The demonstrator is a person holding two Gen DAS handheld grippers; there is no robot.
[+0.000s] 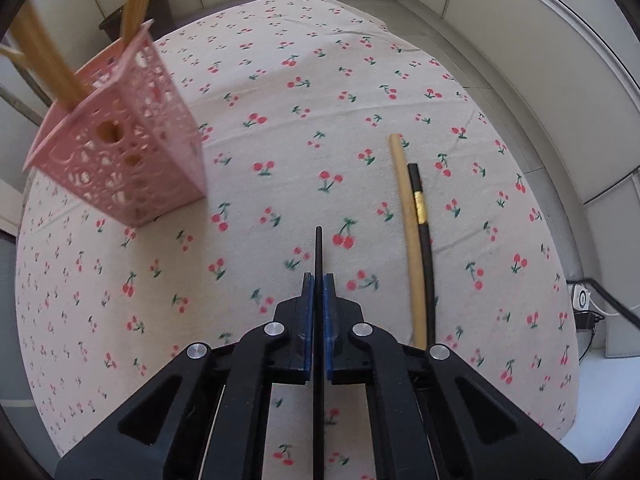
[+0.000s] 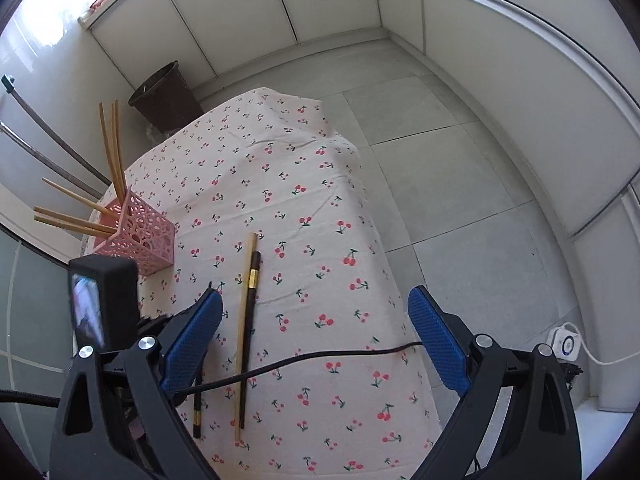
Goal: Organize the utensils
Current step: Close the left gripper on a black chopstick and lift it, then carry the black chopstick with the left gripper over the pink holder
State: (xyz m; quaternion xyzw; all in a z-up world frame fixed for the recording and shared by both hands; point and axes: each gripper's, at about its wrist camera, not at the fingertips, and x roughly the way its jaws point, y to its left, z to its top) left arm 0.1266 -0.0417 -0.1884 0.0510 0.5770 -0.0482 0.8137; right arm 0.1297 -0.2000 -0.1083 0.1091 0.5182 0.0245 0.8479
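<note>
While the step is being judged as a pick-up of one chopstick for the basket, the notes are being set down:

Left gripper (image 1: pixel 319 280): being held shut on a black chopstick (image 1: pixel 318 248); the stick is running straight out between the blue pads (image 1: pixel 307 320), tip just past them, over the cloth (image 1: pixel 280 120).

Right gripper (image 2: pixel 316 312): being held wide, nothing between the fingers; a black cable (image 2: pixel 320 354) is being seen crossing the gap.

Basket (image 1: pixel 120 160): pink, standing at the left of the cloth, well apart from the loose sticks; bamboo sticks are being held in it, leaning out.

Loose pair: one bamboo chopstick (image 1: pixel 408 232) and one dark chopstick with gold band (image 1: pixel 422 216), lying side by side, touching, to the right of the left gripper.

Doing it well: the gripped stick is being pinched along its length, so a lift straight up, then a tilt upright over the basket mouth, is being judged best; the release is best made only once the tip is inside, since the basket is light and could be tipped.

Risk: the cable may be snagged when the right gripper is being lowered on the pair.

Counts: baskets, one; grippers, two; sticks in basket, about six, overlap making it uncertain; sticks on cloth, two; stick in grip, one.

Other: brown bin (image 2: pixel 166 98) on the floor beyond the table.
</note>
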